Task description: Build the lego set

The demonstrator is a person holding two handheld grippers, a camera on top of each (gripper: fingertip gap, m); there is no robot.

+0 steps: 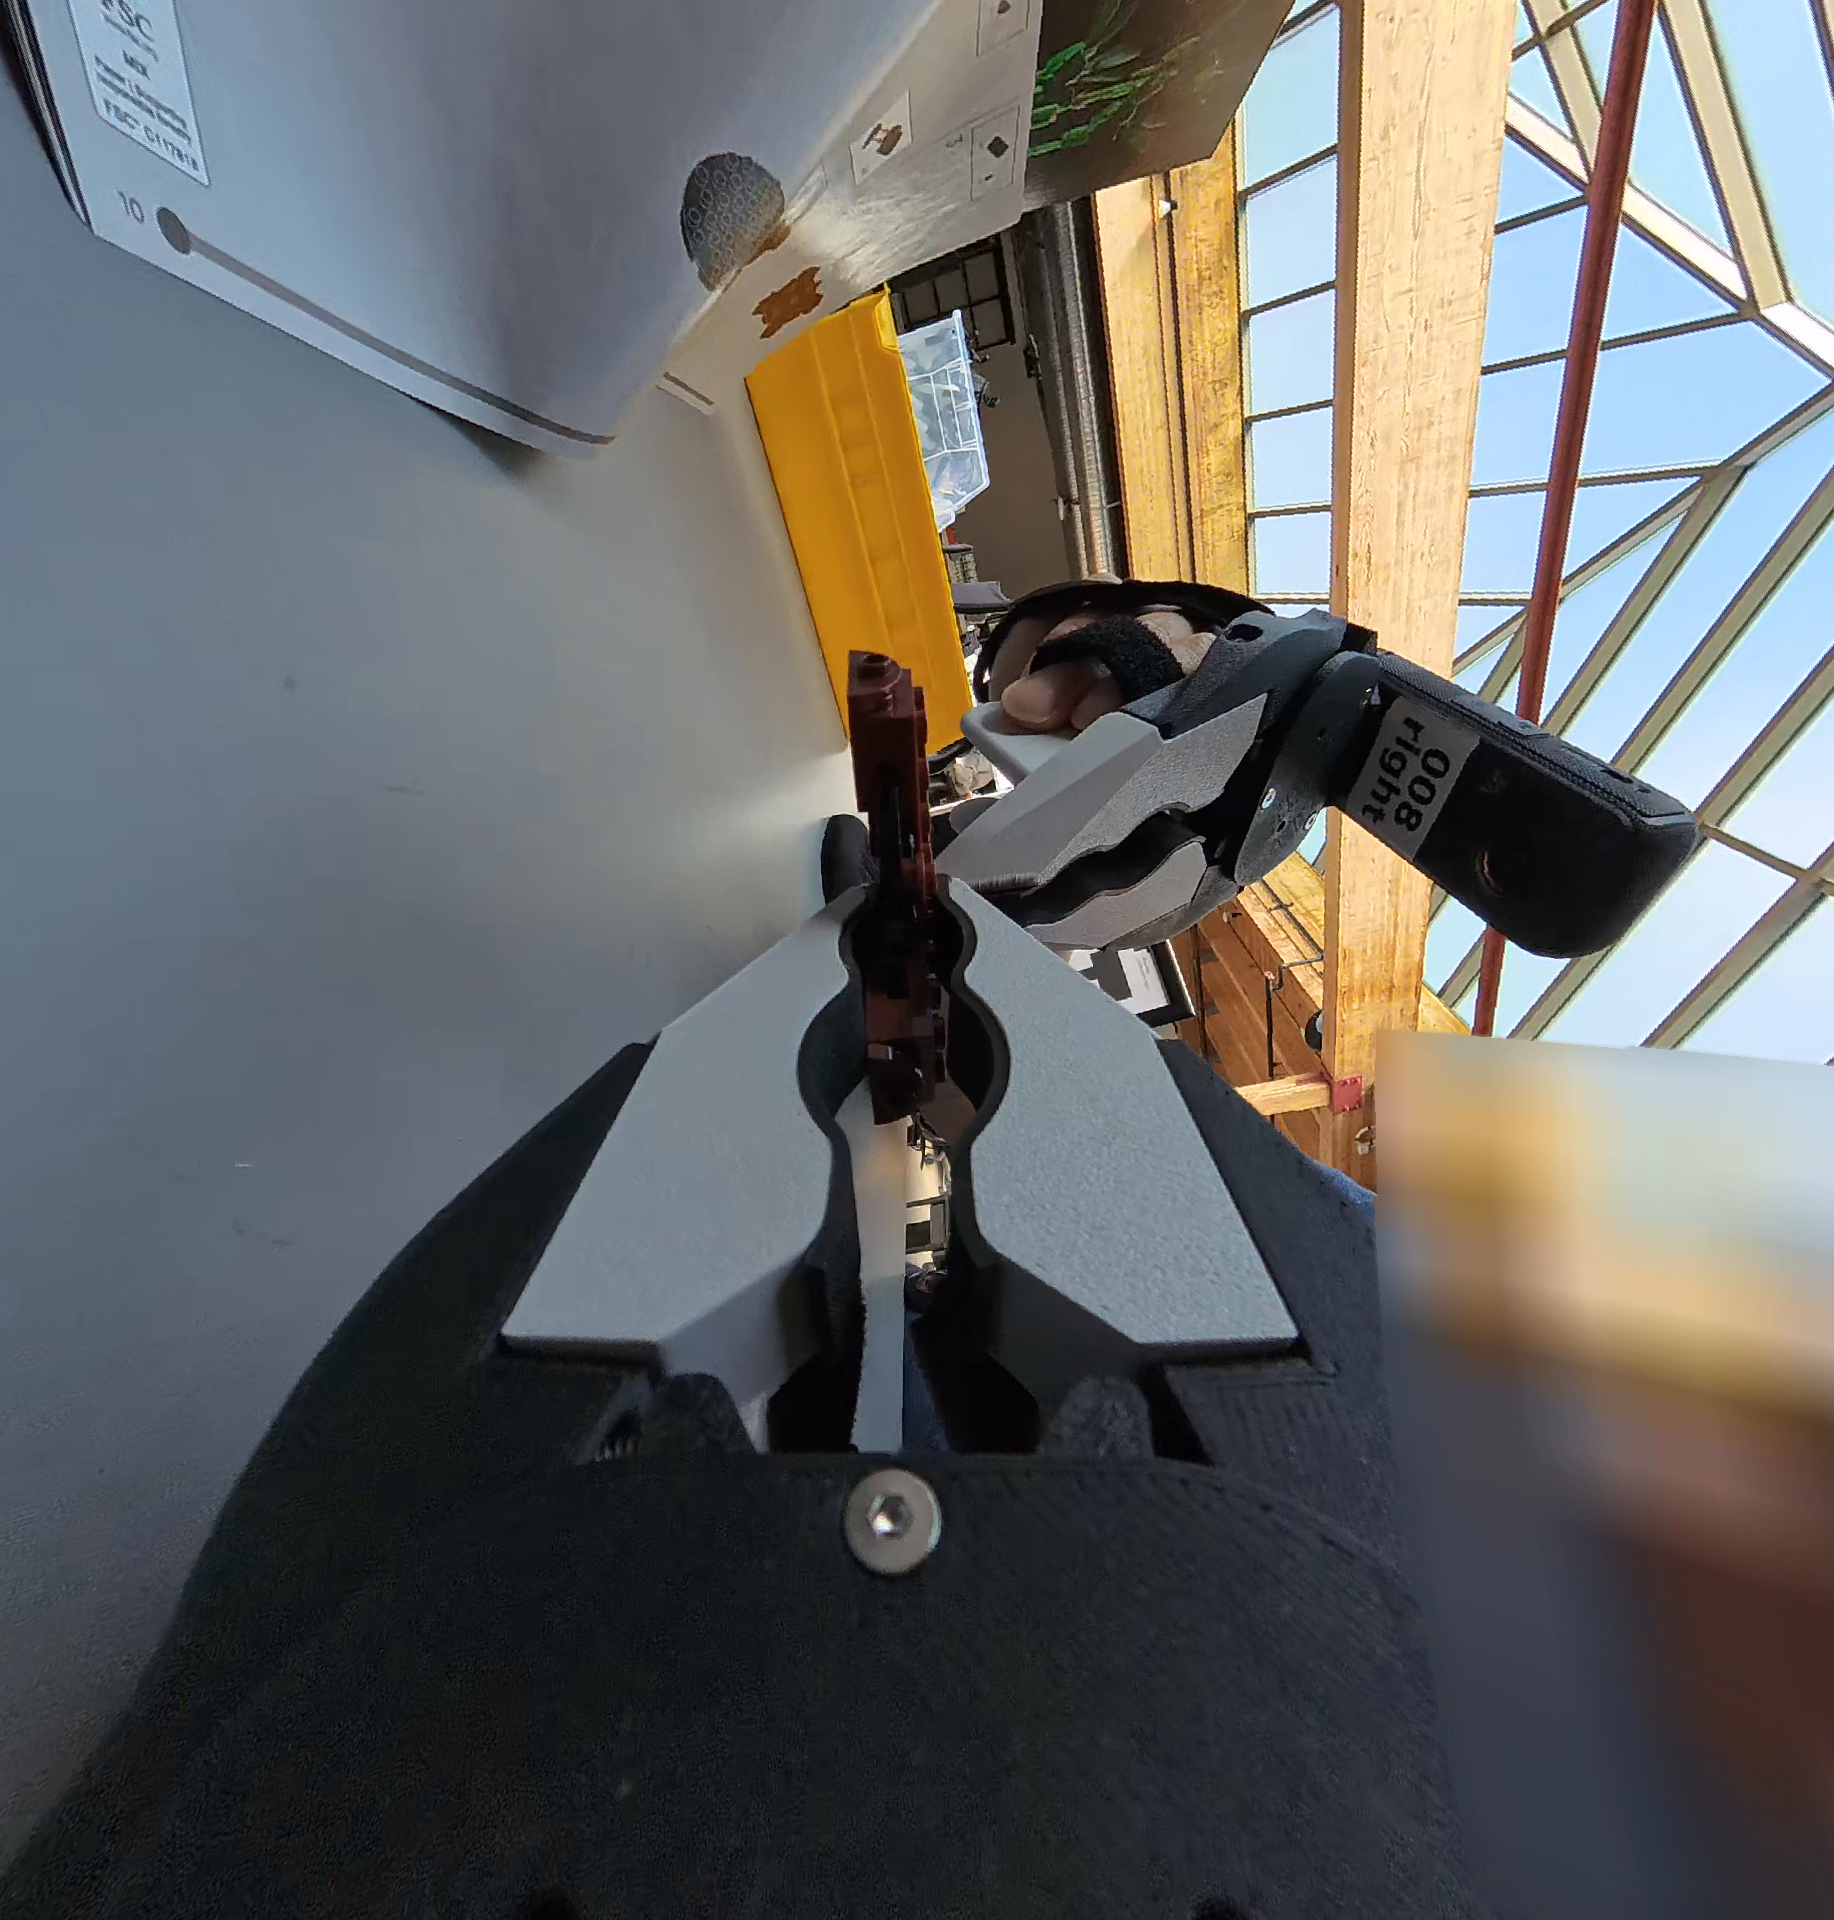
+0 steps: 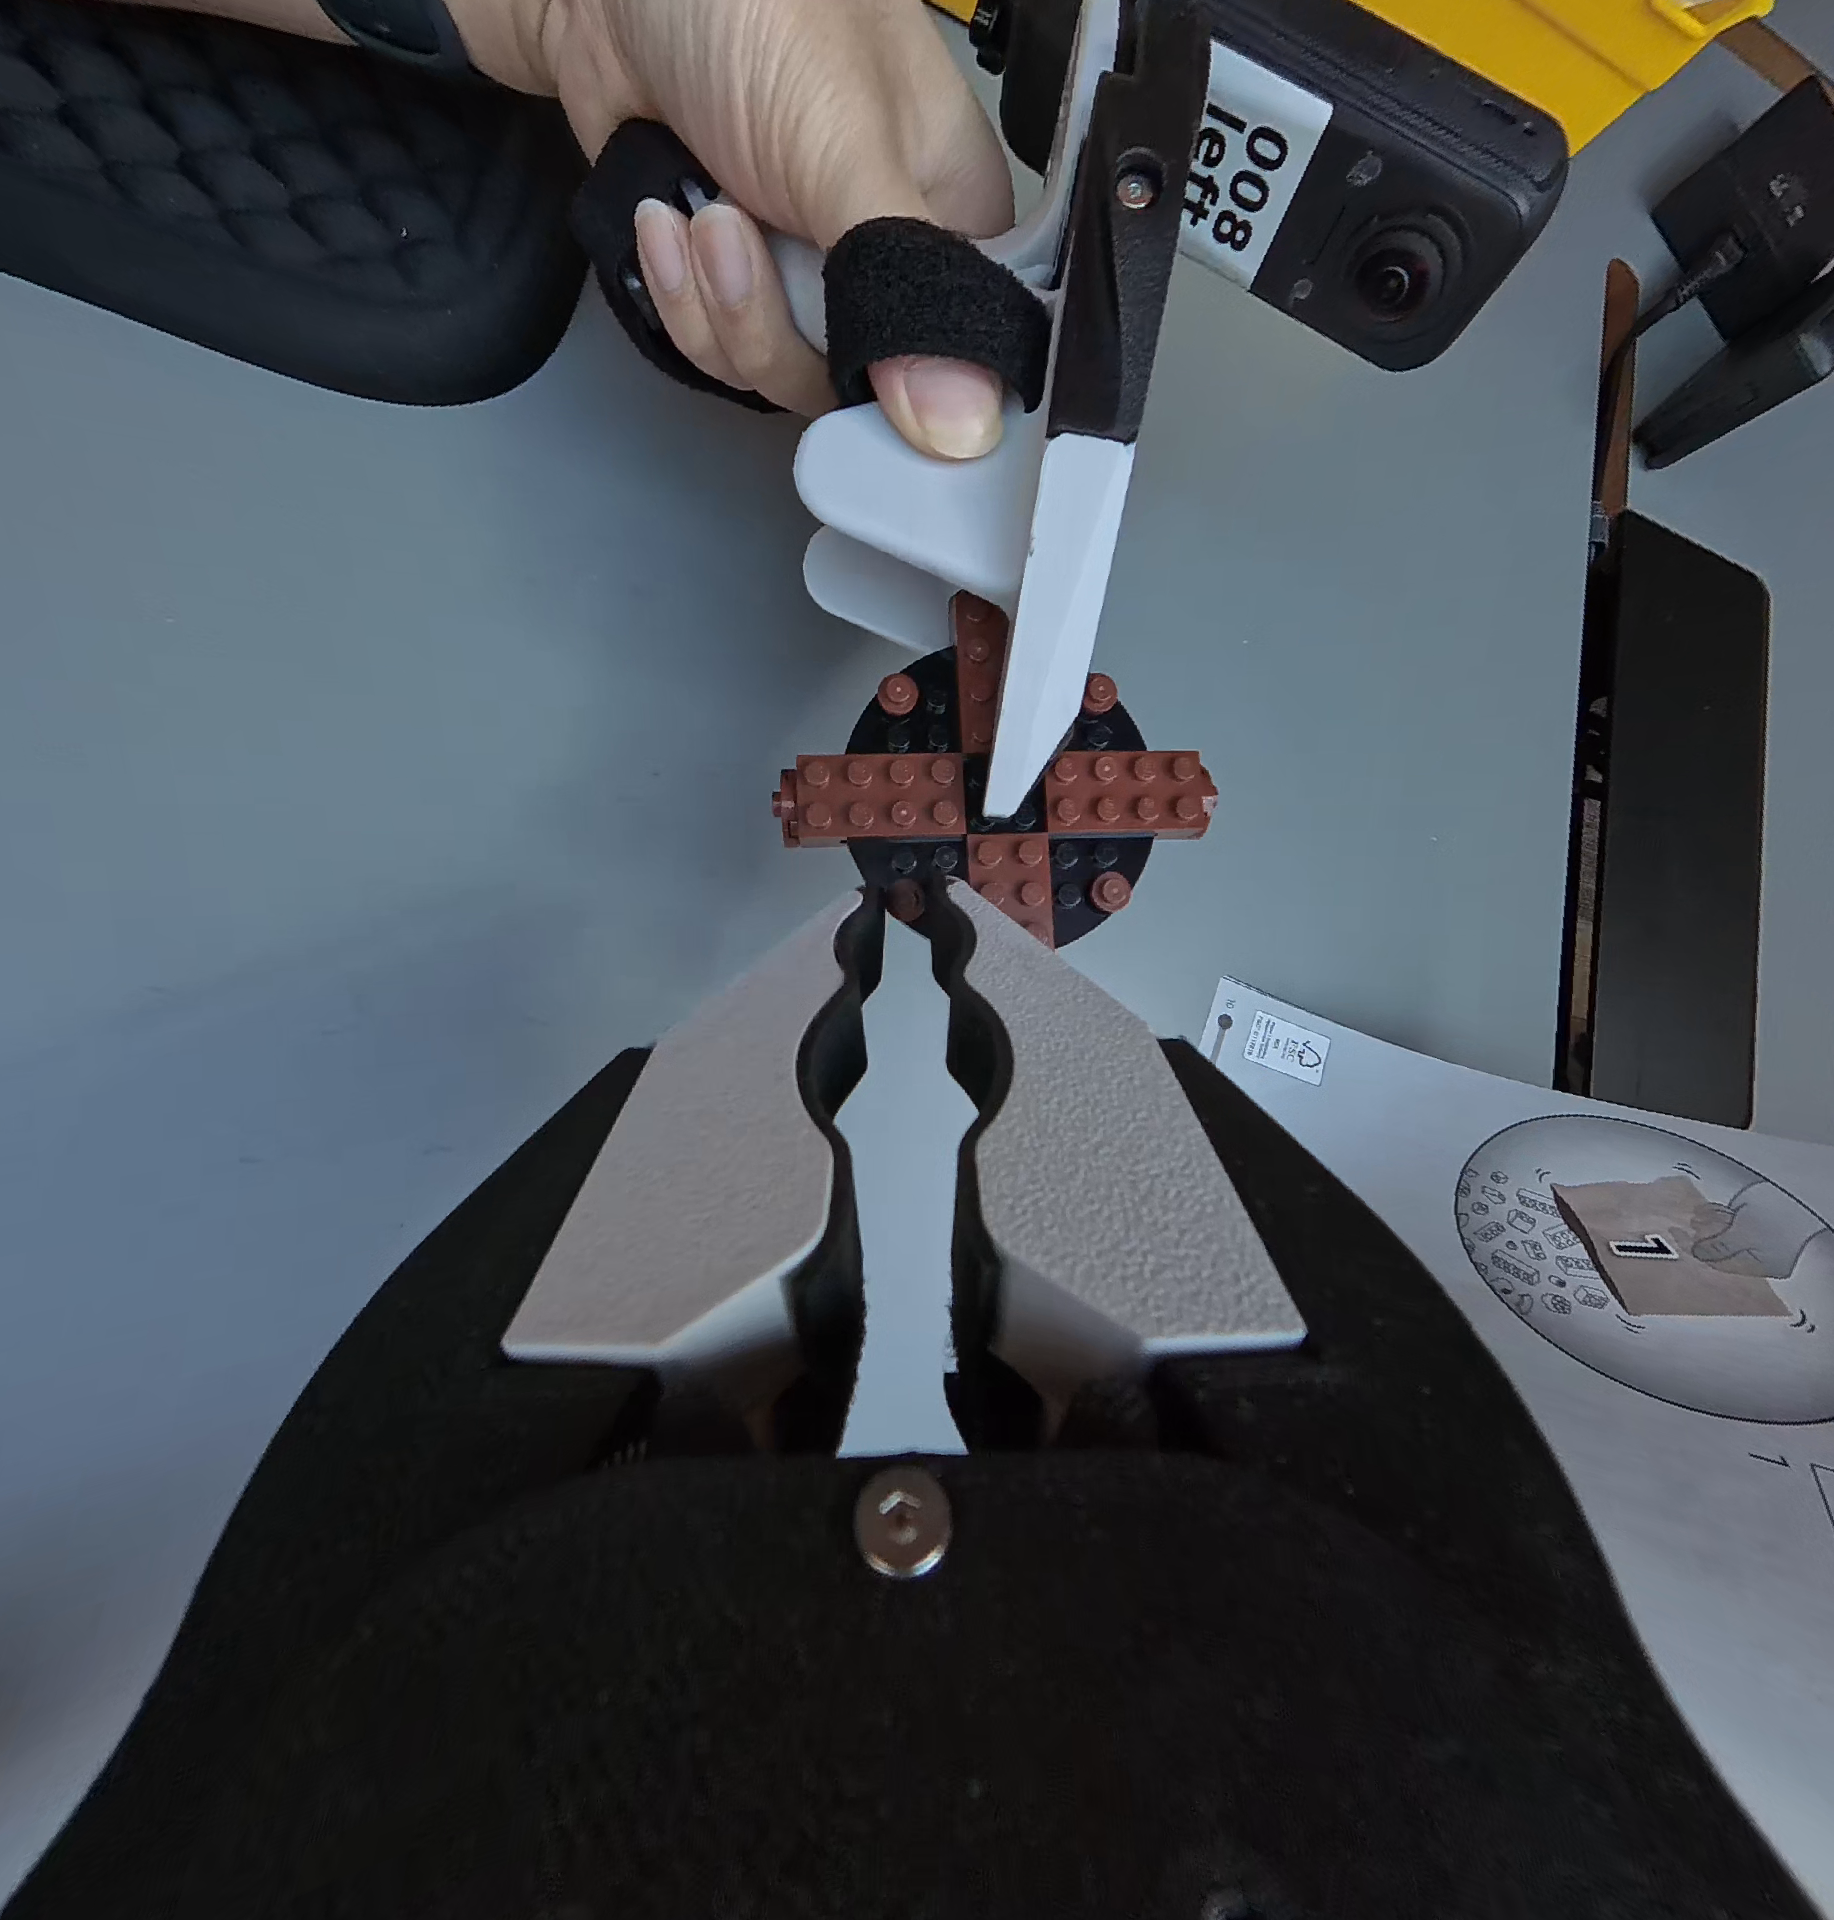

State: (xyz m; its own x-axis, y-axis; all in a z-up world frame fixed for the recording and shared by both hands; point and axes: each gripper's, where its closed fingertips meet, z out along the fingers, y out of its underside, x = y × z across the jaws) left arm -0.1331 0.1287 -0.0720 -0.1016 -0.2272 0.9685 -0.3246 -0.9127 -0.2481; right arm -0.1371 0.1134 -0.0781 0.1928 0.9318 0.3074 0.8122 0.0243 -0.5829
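The lego build (image 2: 1126,795) is a black round plate with reddish-brown plates laid across it as a cross. It is held up off the grey table (image 2: 373,727). My left gripper (image 2: 1001,802) comes in from above and is shut on the build through its middle. In the left wrist view the build (image 1: 890,748) shows edge-on between my left gripper's tips (image 1: 900,904). My right gripper (image 2: 908,899) is shut on a small brown round stud (image 2: 905,902) at the plate's lower left rim. The right gripper also shows in the left wrist view (image 1: 1058,800), close beside the build.
An open instruction booklet (image 2: 1619,1247) lies on the table at the right; it also shows in the left wrist view (image 1: 373,208). A yellow bin (image 1: 861,520) stands behind it. A black padded cushion (image 2: 217,208) lies at the far left. Black devices (image 2: 1775,260) sit at the far right. Less than 4 cm separates the two grippers' tips.
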